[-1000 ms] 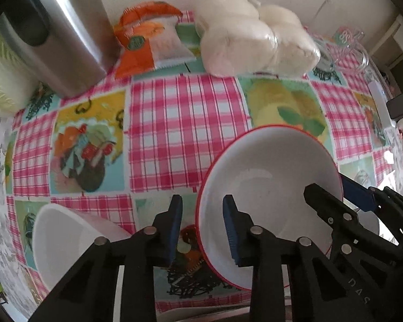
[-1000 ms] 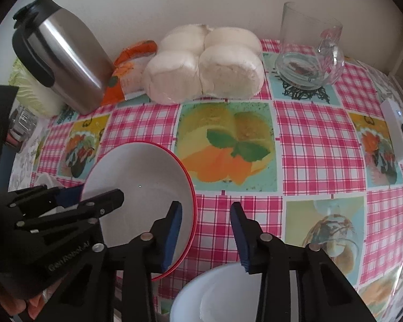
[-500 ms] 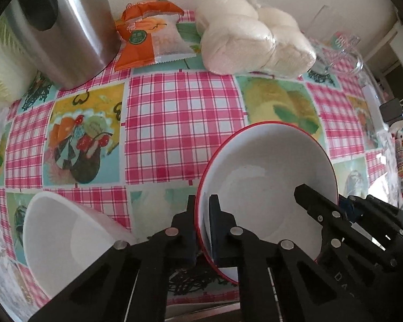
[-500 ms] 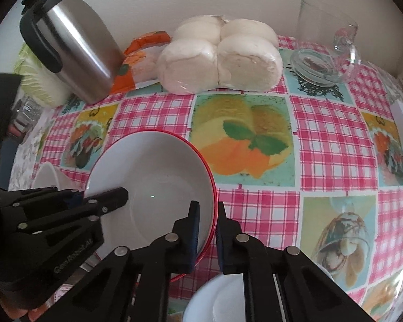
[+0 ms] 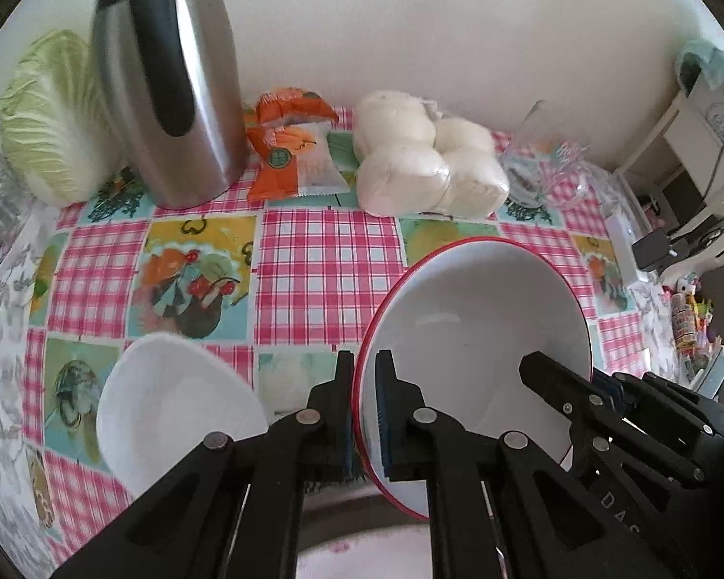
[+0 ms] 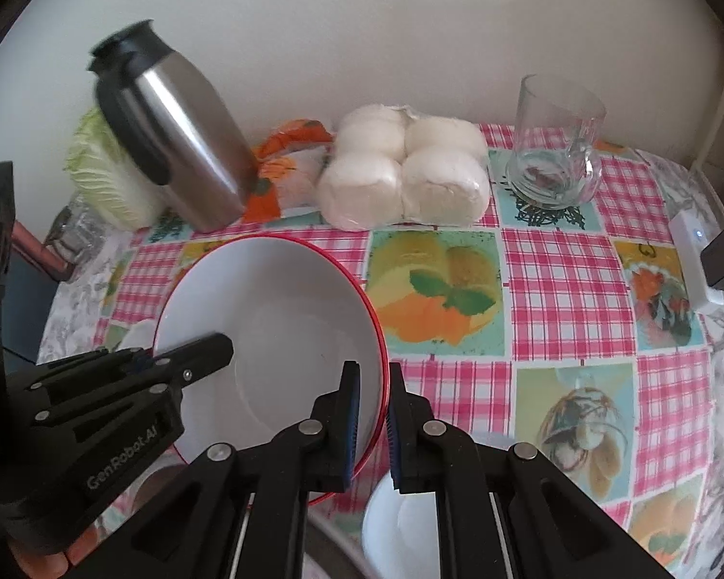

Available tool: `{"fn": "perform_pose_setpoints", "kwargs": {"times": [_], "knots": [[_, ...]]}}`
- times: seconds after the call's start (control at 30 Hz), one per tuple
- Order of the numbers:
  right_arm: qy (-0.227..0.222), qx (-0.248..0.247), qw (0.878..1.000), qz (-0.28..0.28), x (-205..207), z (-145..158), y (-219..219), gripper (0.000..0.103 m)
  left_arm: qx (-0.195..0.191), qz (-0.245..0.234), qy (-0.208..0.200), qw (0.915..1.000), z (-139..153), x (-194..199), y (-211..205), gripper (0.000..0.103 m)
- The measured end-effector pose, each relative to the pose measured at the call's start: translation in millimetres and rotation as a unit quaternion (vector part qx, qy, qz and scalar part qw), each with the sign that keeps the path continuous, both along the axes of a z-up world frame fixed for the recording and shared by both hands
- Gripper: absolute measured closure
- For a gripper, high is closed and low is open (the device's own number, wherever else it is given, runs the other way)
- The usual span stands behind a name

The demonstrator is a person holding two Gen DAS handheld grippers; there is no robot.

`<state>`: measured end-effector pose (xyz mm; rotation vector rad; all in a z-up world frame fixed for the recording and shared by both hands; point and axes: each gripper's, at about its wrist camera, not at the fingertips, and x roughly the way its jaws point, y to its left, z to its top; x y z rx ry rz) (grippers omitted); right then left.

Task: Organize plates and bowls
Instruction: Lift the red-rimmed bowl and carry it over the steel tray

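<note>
A large white bowl with a red rim [image 5: 478,318] [image 6: 275,318] hangs tilted above the checked tablecloth, held from both sides. My left gripper [image 5: 364,415] is shut on its left rim, one pad inside and one outside. My right gripper [image 6: 372,429] is shut on the opposite rim in the same way. Each gripper shows in the other's view, the right one [image 5: 618,405] at the bowl's far edge and the left one [image 6: 135,376] at the lower left. A small white bowl [image 5: 174,405] sits on the cloth at the lower left of the left wrist view. Another white dish [image 6: 400,530] lies below the right gripper.
Along the wall stand a steel thermos jug [image 5: 169,77], a cabbage [image 5: 48,116], an orange snack bag [image 5: 294,149], wrapped white buns [image 5: 424,164] and a glass mug [image 6: 555,144]. A white power strip [image 6: 695,251] lies at the right table edge.
Both grippers went from open to shut on the red-rimmed bowl's opposite rims, then rose with it. The bowl is off the cloth and more of the wall shows.
</note>
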<state>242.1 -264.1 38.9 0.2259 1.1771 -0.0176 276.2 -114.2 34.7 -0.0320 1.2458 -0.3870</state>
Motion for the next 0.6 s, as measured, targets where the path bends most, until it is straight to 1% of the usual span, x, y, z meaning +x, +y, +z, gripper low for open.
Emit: {"fn": "perform_pose_setpoints", "kwargs": {"times": [0.13, 0.23, 0.37, 0.43, 0.6], "knots": [[-0.005, 0.002, 1.000, 0.001, -18, 14, 3, 0.092, -0.018, 0.008, -0.003, 0.9998, 10, -18, 2, 0.095], [-0.014, -0.001, 1.000, 0.008, -31, 25, 7, 0.092, -0.029, 0.023, -0.012, 0.9992, 18, -36, 9, 0.095], [-0.015, -0.003, 1.000, 0.025, -48, 31, 15, 0.092, -0.045, 0.050, -0.003, 0.9977, 15, -57, 20, 0.095], [-0.011, -0.008, 0.999, 0.031, -56, 31, 21, 0.092, -0.046, 0.055, -0.001, 0.9974, 13, -68, 23, 0.095], [-0.011, -0.007, 0.999, 0.037, -78, 31, 29, 0.092, -0.041, 0.063, -0.011, 0.9971, 12, -95, 32, 0.094]]}}
